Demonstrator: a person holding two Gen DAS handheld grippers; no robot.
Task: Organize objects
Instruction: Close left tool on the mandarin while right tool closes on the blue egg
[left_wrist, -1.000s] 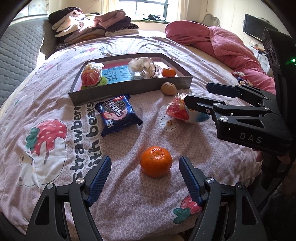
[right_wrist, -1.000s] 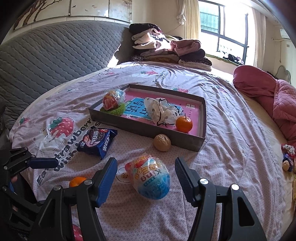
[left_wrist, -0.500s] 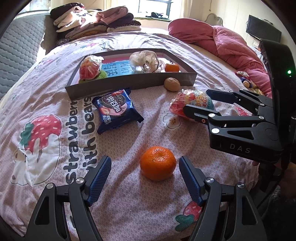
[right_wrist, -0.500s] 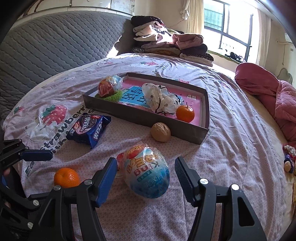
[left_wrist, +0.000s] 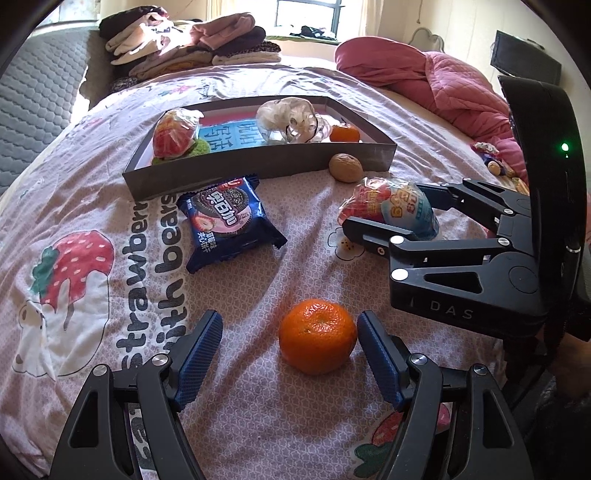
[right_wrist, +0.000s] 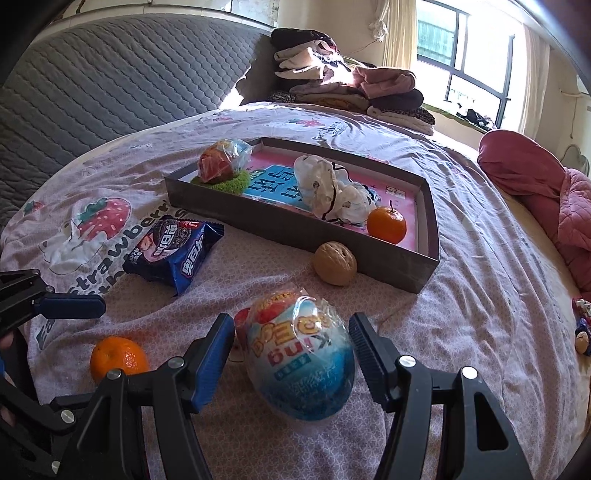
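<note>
My left gripper (left_wrist: 290, 349) is open around an orange mandarin (left_wrist: 317, 336) on the bedspread; the right finger nearly touches it. My right gripper (right_wrist: 291, 354) is open around a wrapped blue and red toy egg (right_wrist: 301, 354); it also shows in the left wrist view (left_wrist: 395, 210). A blue cookie packet (left_wrist: 227, 219) and a walnut (left_wrist: 345, 168) lie before a grey tray (left_wrist: 258, 164). The tray holds a wrapped egg on a green pad (left_wrist: 175, 134), a clear plastic bundle (left_wrist: 290, 118) and a second mandarin (left_wrist: 344, 133).
Folded clothes (left_wrist: 184, 40) are stacked at the head of the bed by the grey quilted headboard (right_wrist: 110, 88). A pink quilt (left_wrist: 436, 77) lies at the far right. Small toys (right_wrist: 583, 325) lie near the bed's right edge.
Both grippers have moved forward and lower, so the mandarin and the toy egg sit deeper between their open fingers. Nothing has been gripped.
</note>
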